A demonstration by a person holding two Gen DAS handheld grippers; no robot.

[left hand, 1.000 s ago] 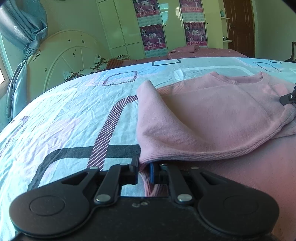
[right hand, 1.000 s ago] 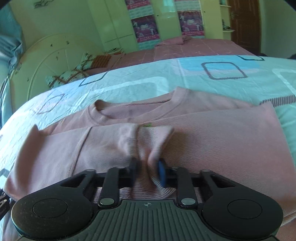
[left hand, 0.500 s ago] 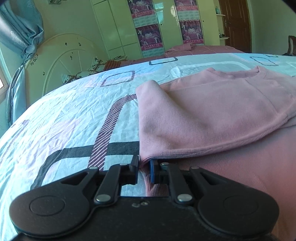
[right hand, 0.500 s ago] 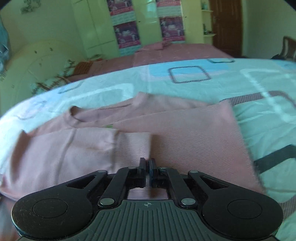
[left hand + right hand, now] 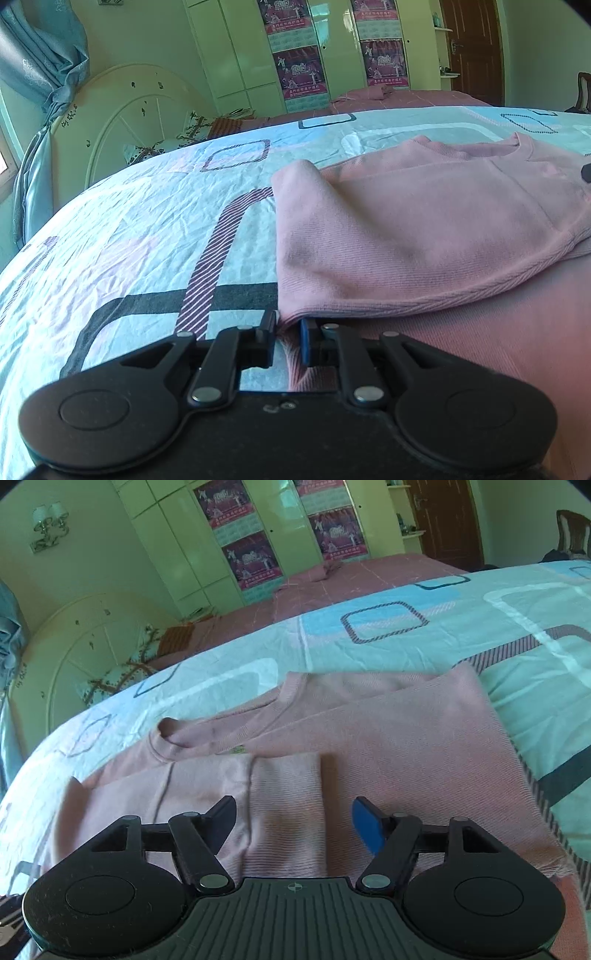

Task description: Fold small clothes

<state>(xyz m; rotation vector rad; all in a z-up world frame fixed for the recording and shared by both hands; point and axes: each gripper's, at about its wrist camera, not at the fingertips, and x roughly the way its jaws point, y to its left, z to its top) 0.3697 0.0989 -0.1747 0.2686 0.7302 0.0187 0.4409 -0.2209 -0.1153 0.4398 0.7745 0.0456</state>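
Left wrist view: my left hand-held gripper (image 5: 287,341) pinches the lower left edge of the pink sweater (image 5: 424,236), jaws nearly closed on the fabric. Sweater lies on the patterned bedsheet (image 5: 129,236), one sleeve folded across the body.

Right wrist view: my right hand-held gripper (image 5: 295,821) is opening, jaws wide, pads clear of the cloth. Folded sleeve's cuff (image 5: 286,794) lies flat between them on the sweater (image 5: 406,746), which rests on the bed (image 5: 498,620).

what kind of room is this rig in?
A home bedroom, most likely: a bed with a patterned sheet, a rounded white headboard, and tall wardrobe doors behind it.
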